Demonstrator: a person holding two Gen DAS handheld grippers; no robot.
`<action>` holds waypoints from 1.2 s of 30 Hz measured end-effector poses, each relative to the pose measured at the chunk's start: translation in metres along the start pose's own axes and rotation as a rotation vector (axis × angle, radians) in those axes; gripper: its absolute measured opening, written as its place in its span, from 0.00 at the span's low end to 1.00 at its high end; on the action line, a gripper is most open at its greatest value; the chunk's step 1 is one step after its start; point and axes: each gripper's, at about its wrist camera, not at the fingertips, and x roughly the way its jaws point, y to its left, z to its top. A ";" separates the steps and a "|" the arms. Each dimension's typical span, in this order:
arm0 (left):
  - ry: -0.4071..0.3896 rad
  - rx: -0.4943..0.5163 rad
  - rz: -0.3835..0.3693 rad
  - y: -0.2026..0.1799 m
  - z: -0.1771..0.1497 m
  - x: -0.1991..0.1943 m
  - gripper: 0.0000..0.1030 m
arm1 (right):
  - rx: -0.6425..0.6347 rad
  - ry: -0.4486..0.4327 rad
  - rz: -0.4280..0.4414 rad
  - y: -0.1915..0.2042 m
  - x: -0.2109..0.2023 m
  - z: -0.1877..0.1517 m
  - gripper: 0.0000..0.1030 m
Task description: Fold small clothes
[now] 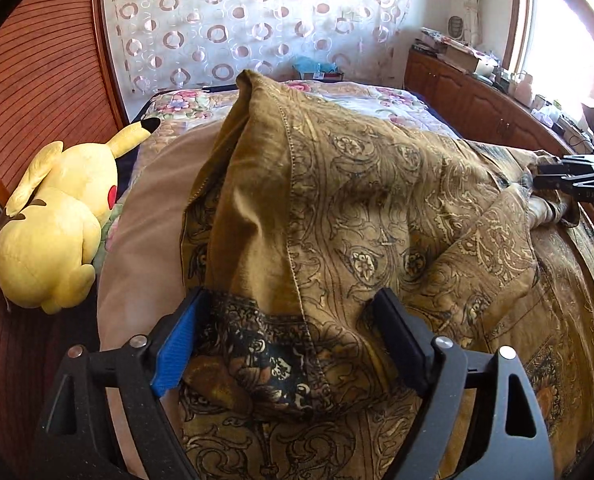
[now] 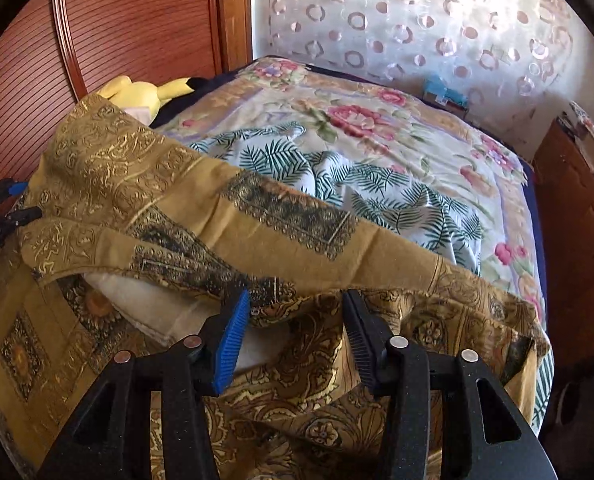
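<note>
Between the wide-apart jaws of the left gripper (image 1: pixel 289 340) a rumpled fold of the mustard-gold cotton garment with dark paisley print (image 1: pixel 337 208) is seen, but the pads are not pressed on it, so nothing is held there. The right gripper (image 2: pixel 297 336) is seen with its jaws partly parted over the same cloth, whose hem lies just ahead of the fingertips; no clamping is shown. A slip is judged likely: the limp, soft weave could be bunched instead of pinched in a single layer, and the fold could be spoiled if only one side is gripped. A cream inner lining (image 2: pixel 145 300) is exposed beneath a raised sleeve-like flap. Beyond the garment, the floral quilted bedspread (image 2: pixel 377 128) and a palm-leaf printed sheet (image 2: pixel 337 184) are spread. Farther left of the left gripper a plush yellow toy (image 1: pixel 57 216) is lying, near the ribbed wooden panel (image 1: pixel 45 72).
</note>
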 end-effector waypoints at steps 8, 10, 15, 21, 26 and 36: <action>-0.016 0.002 0.010 -0.002 -0.004 -0.002 0.84 | 0.032 -0.057 0.039 -0.003 -0.020 -0.010 0.04; -0.019 0.000 0.012 -0.001 -0.004 -0.006 0.84 | 0.056 -0.090 0.052 -0.001 -0.031 -0.019 0.04; -0.056 -0.029 -0.009 0.000 -0.008 -0.024 0.84 | 0.107 -0.117 0.095 0.009 -0.054 -0.055 0.04; -0.090 -0.028 -0.006 -0.002 -0.011 -0.041 0.84 | 0.171 -0.069 0.120 0.021 -0.058 -0.101 0.04; -0.102 -0.038 0.007 0.001 -0.014 -0.046 0.84 | 0.172 -0.059 0.076 0.027 -0.069 -0.117 0.06; -0.100 -0.085 0.003 0.016 -0.025 -0.051 0.76 | 0.252 -0.149 -0.061 -0.002 -0.123 -0.130 0.46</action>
